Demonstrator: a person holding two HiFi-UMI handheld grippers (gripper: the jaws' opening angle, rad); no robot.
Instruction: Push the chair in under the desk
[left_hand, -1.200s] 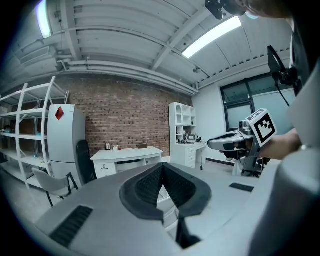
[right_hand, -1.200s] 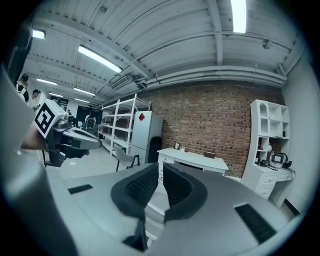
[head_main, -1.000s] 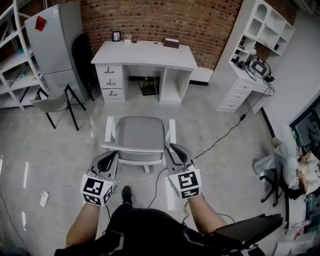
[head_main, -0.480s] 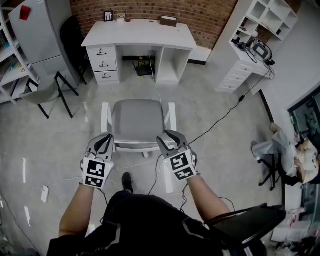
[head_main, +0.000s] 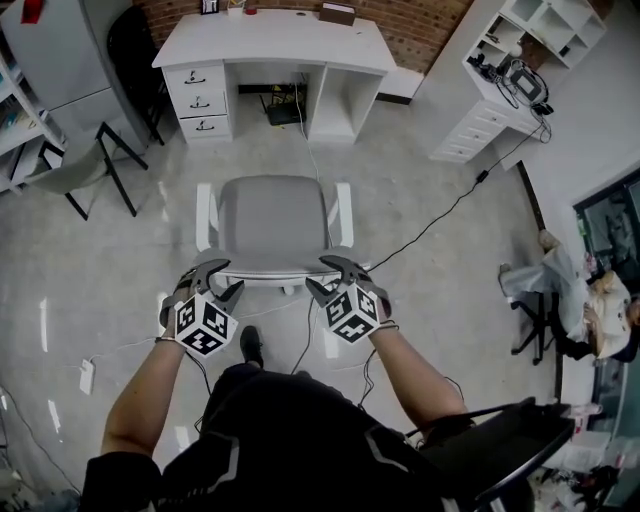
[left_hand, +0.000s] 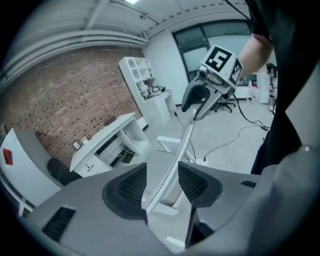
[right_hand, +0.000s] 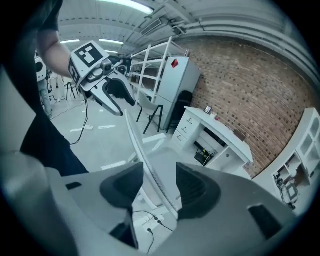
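A chair with a grey seat (head_main: 270, 215) and white frame stands on the floor, its back towards me, facing the white desk (head_main: 270, 40). The backrest's top edge (head_main: 272, 266) runs between my two grippers. My left gripper (head_main: 216, 279) is open astride the left end of that edge (left_hand: 172, 162). My right gripper (head_main: 324, 276) is open astride the right end (right_hand: 145, 165). Both pairs of jaws have just been opening, and the thin backrest edge lies between the pads with a gap showing. Each gripper view shows the other gripper further along the edge.
A black-legged grey chair (head_main: 70, 170) and a grey cabinet (head_main: 60, 60) stand at the left. A white drawer and shelf unit (head_main: 490, 110) is at the right. Cables (head_main: 440, 215) cross the floor, with a power strip (head_main: 87, 375) at lower left. A black chair (head_main: 500, 450) sits behind me at the right.
Both grippers have come down onto the chair's backrest top edge and rolled, and their jaws have opened around it. The chair and desk now sit closer in the head view.
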